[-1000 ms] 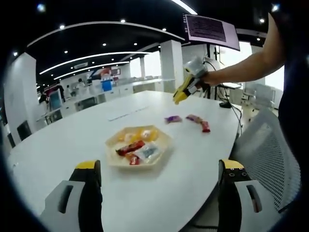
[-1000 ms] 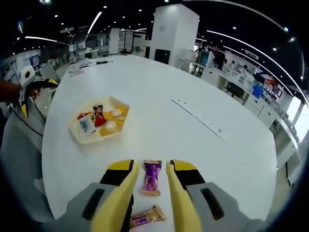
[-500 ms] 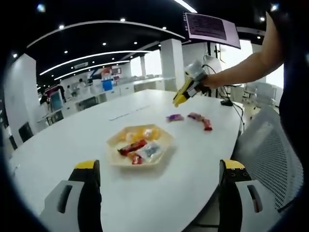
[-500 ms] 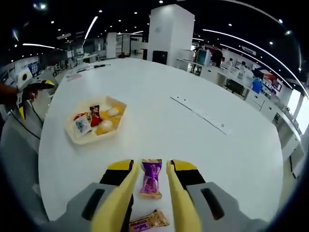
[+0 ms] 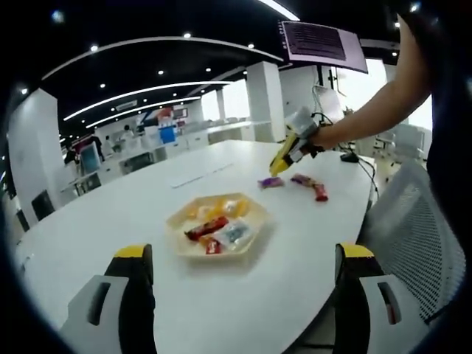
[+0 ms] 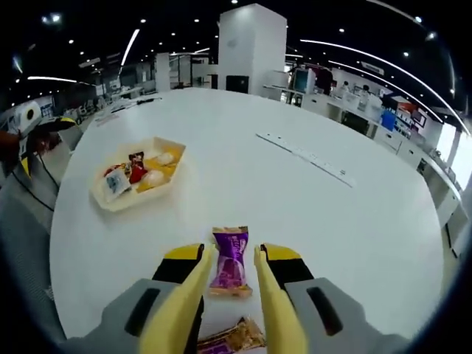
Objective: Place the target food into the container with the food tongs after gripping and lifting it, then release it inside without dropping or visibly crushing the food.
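A purple snack packet (image 6: pixel 230 259) lies flat on the white table, right between the yellow jaw tips of my right gripper (image 6: pixel 231 255). The jaws stand slightly apart on either side of it, just off its edges. In the left gripper view the same packet (image 5: pixel 270 182) lies under the right gripper (image 5: pixel 283 159), held by a person's hand. A beige hexagonal tray (image 5: pixel 179 220) holds several wrapped snacks; it sits left of and beyond the packet in the right gripper view (image 6: pixel 100 195). My left gripper (image 5: pixel 243 252) hangs wide open, empty, above the table's near edge.
A brown packet (image 6: pixel 233 338) lies beneath the right gripper's jaws. Two more packets (image 5: pixel 310 185) lie by the purple one. A long cable slot (image 6: pixel 304 155) crosses the table. A mesh chair (image 5: pixel 417 243) stands at the table's edge. Bare tabletop separates packet and tray.
The right gripper has dropped and moved forward, so the purple packet now lies between its jaw tips instead of ahead of them. The left gripper has barely moved.
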`<control>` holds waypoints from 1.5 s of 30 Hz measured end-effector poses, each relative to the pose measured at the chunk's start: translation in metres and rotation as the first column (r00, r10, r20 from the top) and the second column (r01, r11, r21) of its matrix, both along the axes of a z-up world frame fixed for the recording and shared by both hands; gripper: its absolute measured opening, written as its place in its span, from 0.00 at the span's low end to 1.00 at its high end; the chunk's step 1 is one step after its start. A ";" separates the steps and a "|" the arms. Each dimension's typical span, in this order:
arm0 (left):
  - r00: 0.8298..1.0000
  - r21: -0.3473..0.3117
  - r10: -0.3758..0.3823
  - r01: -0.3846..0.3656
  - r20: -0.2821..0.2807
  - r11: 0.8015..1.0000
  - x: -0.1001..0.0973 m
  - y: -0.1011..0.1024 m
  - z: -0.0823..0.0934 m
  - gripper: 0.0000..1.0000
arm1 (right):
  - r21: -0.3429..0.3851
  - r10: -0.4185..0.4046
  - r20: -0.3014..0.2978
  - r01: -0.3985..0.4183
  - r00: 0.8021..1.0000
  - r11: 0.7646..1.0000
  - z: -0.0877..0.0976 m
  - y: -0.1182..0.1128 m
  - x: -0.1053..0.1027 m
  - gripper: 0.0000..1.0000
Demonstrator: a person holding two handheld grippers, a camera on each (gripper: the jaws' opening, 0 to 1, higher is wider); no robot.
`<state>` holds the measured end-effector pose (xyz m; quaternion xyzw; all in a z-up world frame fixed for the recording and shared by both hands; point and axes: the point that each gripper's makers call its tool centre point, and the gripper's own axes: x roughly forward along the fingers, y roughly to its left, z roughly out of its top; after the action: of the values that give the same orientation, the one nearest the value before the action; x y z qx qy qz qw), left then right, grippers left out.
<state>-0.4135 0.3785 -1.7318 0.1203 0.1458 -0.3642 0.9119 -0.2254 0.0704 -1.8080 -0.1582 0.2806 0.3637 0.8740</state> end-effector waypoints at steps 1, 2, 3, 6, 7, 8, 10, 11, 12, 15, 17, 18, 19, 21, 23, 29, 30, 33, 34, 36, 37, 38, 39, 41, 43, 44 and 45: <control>1.000 0.000 -0.001 0.001 -0.001 1.000 0.000 0.000 0.000 0.99 | 0.001 -0.002 -0.001 0.002 1.000 1.000 -0.001 0.000 0.001 0.29; 1.000 0.000 -0.003 0.003 0.001 1.000 0.000 -0.001 0.000 0.99 | 0.006 -0.008 -0.005 0.008 1.000 1.000 -0.003 0.000 0.002 0.29; 1.000 0.002 -0.004 0.004 0.002 1.000 0.000 -0.001 0.000 0.99 | 0.012 -0.008 -0.005 0.008 1.000 1.000 -0.004 0.000 0.002 0.28; 1.000 0.008 -0.010 0.010 -0.002 1.000 -0.001 -0.003 -0.001 0.99 | 0.063 -0.027 -0.025 0.028 0.999 0.998 -0.006 0.006 0.005 0.28; 1.000 0.012 -0.010 0.010 0.000 1.000 -0.001 -0.002 -0.001 0.99 | 0.060 -0.030 -0.021 0.032 0.999 0.998 -0.008 0.007 0.006 0.28; 1.000 0.014 -0.010 0.010 0.001 1.000 -0.001 -0.002 -0.002 0.99 | 0.057 -0.036 -0.020 0.037 0.999 0.998 -0.010 0.008 0.007 0.28; 1.000 0.012 -0.010 0.010 -0.001 1.000 -0.001 -0.002 -0.002 0.99 | 0.056 -0.053 -0.029 0.054 0.998 0.997 -0.016 0.007 0.009 0.28; 1.000 0.014 -0.009 0.009 0.000 1.000 -0.001 -0.002 -0.001 0.99 | 0.050 -0.064 -0.036 0.065 0.997 0.997 -0.019 0.007 0.010 0.28; 1.000 0.013 -0.008 0.008 0.000 1.000 -0.001 -0.002 -0.001 0.99 | 0.051 -0.063 -0.041 0.065 0.997 0.997 -0.021 0.008 0.009 0.28; 1.000 0.010 -0.004 0.004 0.001 1.000 0.000 -0.001 -0.001 0.99 | -0.046 -0.048 -0.054 0.045 0.997 0.998 -0.034 0.004 0.002 0.26; 1.000 0.010 -0.004 0.004 0.000 1.000 0.000 -0.001 -0.001 0.99 | 0.005 -0.065 -0.033 0.065 0.997 0.998 -0.022 0.005 -0.006 0.25; 1.000 0.010 -0.005 0.005 0.000 1.000 -0.001 -0.001 -0.001 0.99 | 0.006 -0.065 -0.030 0.065 0.997 0.998 -0.022 0.006 -0.001 0.25; 1.000 0.010 -0.006 0.006 -0.001 1.000 -0.001 -0.002 -0.001 0.99 | 0.005 -0.068 -0.031 0.068 0.997 0.998 -0.022 0.005 -0.002 0.24; 1.000 0.010 -0.008 0.008 -0.002 1.000 -0.001 -0.002 -0.002 0.99 | -0.002 -0.075 -0.030 0.075 0.997 0.997 -0.023 0.006 -0.001 0.23; 1.000 0.010 -0.008 0.008 -0.002 1.000 -0.001 -0.002 -0.002 0.99 | -0.010 -0.077 -0.030 0.077 0.997 0.997 -0.023 0.006 0.000 0.23; 1.000 0.003 -0.006 0.006 0.001 1.000 -0.001 -0.002 0.000 0.99 | 0.006 -0.106 -0.018 0.106 0.994 0.994 -0.026 0.004 0.001 0.23; 1.000 0.003 -0.006 0.006 0.001 1.000 -0.001 -0.002 0.000 0.99 | 0.006 -0.104 -0.017 0.104 0.994 0.995 -0.027 0.005 0.003 0.23; 1.000 0.004 -0.010 0.010 0.001 1.000 -0.001 -0.003 -0.001 0.99 | -0.002 -0.094 0.002 0.094 0.996 0.996 -0.027 0.005 0.003 0.22; 1.000 0.004 -0.010 0.010 0.002 1.000 -0.001 -0.003 0.000 0.99 | -0.005 -0.096 0.005 0.096 0.995 0.995 -0.028 0.006 0.005 0.22; 1.000 0.003 -0.008 0.008 0.001 1.000 -0.001 -0.002 0.000 0.99 | -0.012 -0.104 0.007 0.104 0.995 0.994 -0.027 0.007 0.005 0.22; 1.000 0.003 -0.007 0.007 0.002 1.000 0.000 -0.002 0.000 0.99 | -0.015 -0.103 0.007 0.103 0.995 0.995 -0.027 0.007 0.005 0.22; 1.000 0.004 -0.007 0.007 0.004 1.000 0.000 -0.002 0.000 0.99 | -0.016 -0.101 0.004 0.101 0.995 0.995 -0.027 0.007 0.005 0.22; 1.000 0.004 -0.008 0.008 0.004 1.000 0.000 -0.002 0.000 0.99 | -0.018 -0.099 0.002 0.099 0.995 0.995 -0.027 0.007 0.005 0.21; 1.000 0.007 -0.010 0.010 0.002 1.000 -0.001 -0.003 -0.001 0.99 | -0.003 -0.121 -0.041 0.121 0.992 0.993 -0.028 0.006 0.007 0.21; 1.000 0.010 -0.013 0.013 0.002 1.000 -0.001 -0.003 -0.001 0.99 | -0.003 -0.119 -0.060 0.119 0.991 0.993 -0.026 0.006 0.010 0.21; 1.000 0.011 -0.014 0.014 0.002 1.000 -0.001 -0.003 -0.001 0.99 | 0.004 -0.126 -0.077 0.127 0.989 0.992 -0.027 0.005 0.011 0.21; 1.000 0.013 -0.015 0.015 0.002 1.000 -0.001 -0.003 -0.002 0.99 | 0.009 -0.135 -0.089 0.136 0.987 0.991 -0.027 0.004 0.013 0.21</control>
<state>-0.4146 0.3751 -1.7333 0.1275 0.1463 -0.3699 0.9086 -0.2129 0.0740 -1.8352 -0.1161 0.3265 0.3123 0.8845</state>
